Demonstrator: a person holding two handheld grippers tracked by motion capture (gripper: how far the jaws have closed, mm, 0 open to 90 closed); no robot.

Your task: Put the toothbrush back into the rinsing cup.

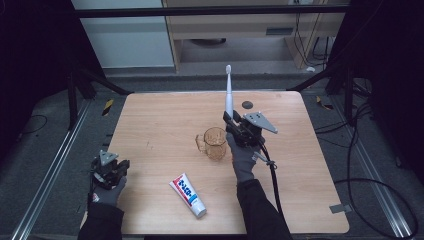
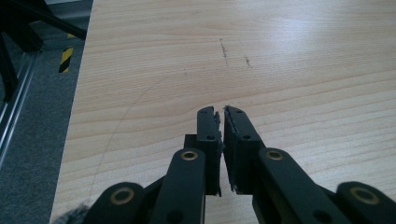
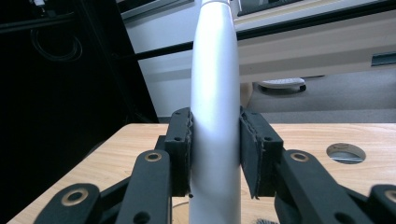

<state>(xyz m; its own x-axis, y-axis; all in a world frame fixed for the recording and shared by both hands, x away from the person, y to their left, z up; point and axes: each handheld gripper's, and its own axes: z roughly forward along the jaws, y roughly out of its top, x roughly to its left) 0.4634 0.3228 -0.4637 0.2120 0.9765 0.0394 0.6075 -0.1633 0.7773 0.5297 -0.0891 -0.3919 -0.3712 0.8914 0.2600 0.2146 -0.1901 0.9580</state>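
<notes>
The right gripper [image 1: 233, 121] pinches a white electric toothbrush [image 1: 229, 92] by its lower body, holding it upright with the bristle head uppermost, just beside and above a clear amber plastic mug [image 1: 215, 142] at the middle of the light wooden table [image 1: 150, 125]. In the right gripper view the pads bear on both flanks of the toothbrush [image 3: 215, 116]. The left gripper [image 2: 221, 122] rests at the table's near left edge, jaws pressed nearly together with nothing between them. A white, red and blue toothpaste tube [image 1: 188, 194] lies flat near the front edge.

Risks, as judged: the smooth, tapered body may slip or pivot in the pinch; the toothbrush base may strike the rim and tip the light, unsteadied mug.
</notes>
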